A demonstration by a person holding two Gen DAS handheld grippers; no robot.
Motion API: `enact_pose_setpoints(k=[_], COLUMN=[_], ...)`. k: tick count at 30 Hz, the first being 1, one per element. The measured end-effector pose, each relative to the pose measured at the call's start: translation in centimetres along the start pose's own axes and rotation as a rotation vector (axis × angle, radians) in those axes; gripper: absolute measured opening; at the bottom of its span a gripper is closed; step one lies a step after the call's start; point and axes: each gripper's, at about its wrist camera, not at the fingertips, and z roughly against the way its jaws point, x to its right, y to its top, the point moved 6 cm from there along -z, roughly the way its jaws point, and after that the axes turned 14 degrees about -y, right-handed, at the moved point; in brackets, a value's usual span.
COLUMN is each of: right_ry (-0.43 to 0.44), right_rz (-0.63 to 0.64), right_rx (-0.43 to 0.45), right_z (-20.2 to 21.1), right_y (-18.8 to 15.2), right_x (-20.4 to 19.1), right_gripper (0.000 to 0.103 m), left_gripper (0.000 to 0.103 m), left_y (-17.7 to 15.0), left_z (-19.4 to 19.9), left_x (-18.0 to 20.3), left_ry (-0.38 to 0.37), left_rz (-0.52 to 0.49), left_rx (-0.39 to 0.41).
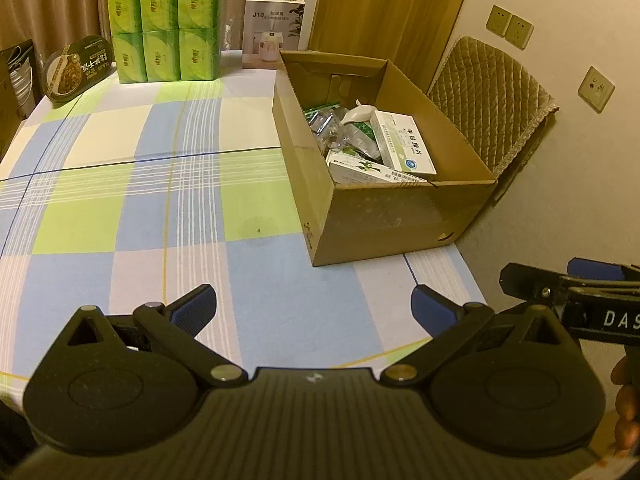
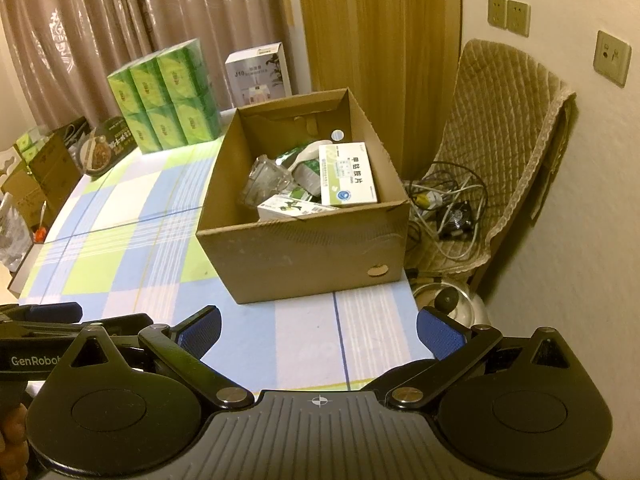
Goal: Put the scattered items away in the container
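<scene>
An open cardboard box (image 1: 396, 220) (image 2: 304, 248) stands on the checked tablecloth at the table's right side. Inside it lie a white medicine box (image 1: 404, 142) (image 2: 348, 174), a second white and green carton (image 1: 372, 171) (image 2: 294, 207), a clear crinkled plastic item (image 2: 268, 178) and a white spoon-like piece (image 1: 358, 114). My left gripper (image 1: 314, 310) hangs open and empty above the near tablecloth, short of the box. My right gripper (image 2: 320, 330) is open and empty too, just before the box's front wall; its body shows at the right edge of the left wrist view.
At the table's far edge stand a stack of green tissue packs (image 1: 166, 24) (image 2: 168, 104), a white humidifier carton (image 1: 274, 30) (image 2: 258, 74) and a dark oval food tray (image 1: 78, 66) (image 2: 106, 148). A padded chair (image 2: 504, 160) with cables sits right of the table, by the wall.
</scene>
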Motion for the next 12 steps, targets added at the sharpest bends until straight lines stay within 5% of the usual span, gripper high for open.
enact_pose_setpoints(k=[12], right_ry=[0.002], right_rz=[-0.003], right_rx=[-0.002], right_z=[-0.19], right_y=[-0.05], right_x=[-0.03], right_gripper=[0.101], left_gripper=[0.102], left_y=[-0.20], left_z=[-0.24], left_x=[0.47], left_ry=[-0.018], left_rz=[-0.023], left_rx=[0.016])
